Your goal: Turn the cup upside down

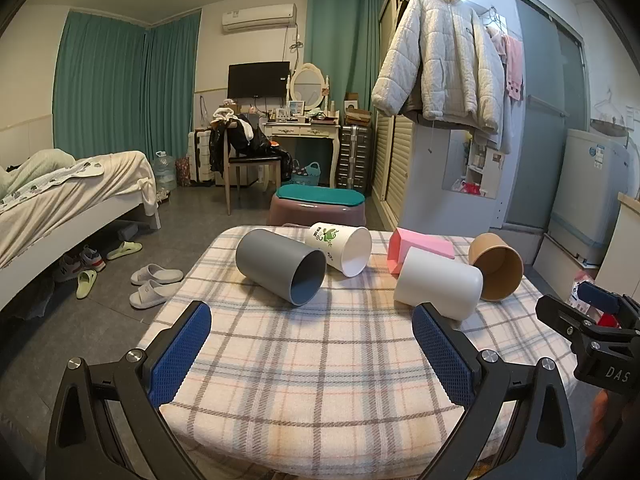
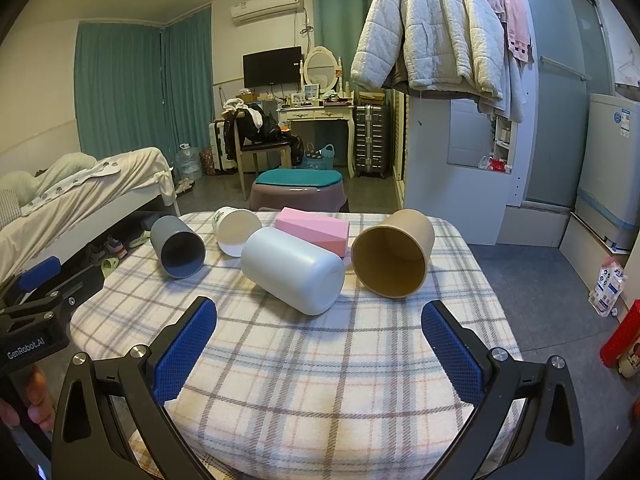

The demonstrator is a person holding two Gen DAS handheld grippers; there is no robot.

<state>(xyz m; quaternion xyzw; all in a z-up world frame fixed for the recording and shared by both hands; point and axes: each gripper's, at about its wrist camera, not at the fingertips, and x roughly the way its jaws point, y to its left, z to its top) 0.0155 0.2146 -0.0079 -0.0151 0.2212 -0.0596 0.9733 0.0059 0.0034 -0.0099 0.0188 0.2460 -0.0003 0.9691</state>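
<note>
Several cups lie on their sides on a plaid-covered table [image 1: 320,360]: a grey cup [image 1: 280,266] [image 2: 178,247], a white printed paper cup [image 1: 340,247] [image 2: 236,230], a pink angular cup [image 1: 420,249] [image 2: 316,230], a plain white cup [image 1: 438,282] [image 2: 294,270] and a brown paper cup [image 1: 496,266] [image 2: 394,252]. My left gripper [image 1: 312,332] is open and empty above the near part of the table. My right gripper [image 2: 320,328] is open and empty, just short of the white and brown cups.
Beyond the table stands a purple stool [image 1: 318,208] with a teal cushion. A bed [image 1: 60,200] is at the left with slippers [image 1: 154,284] on the floor. A wardrobe with a hanging white jacket [image 1: 440,56] and a washing machine [image 1: 592,196] are at the right.
</note>
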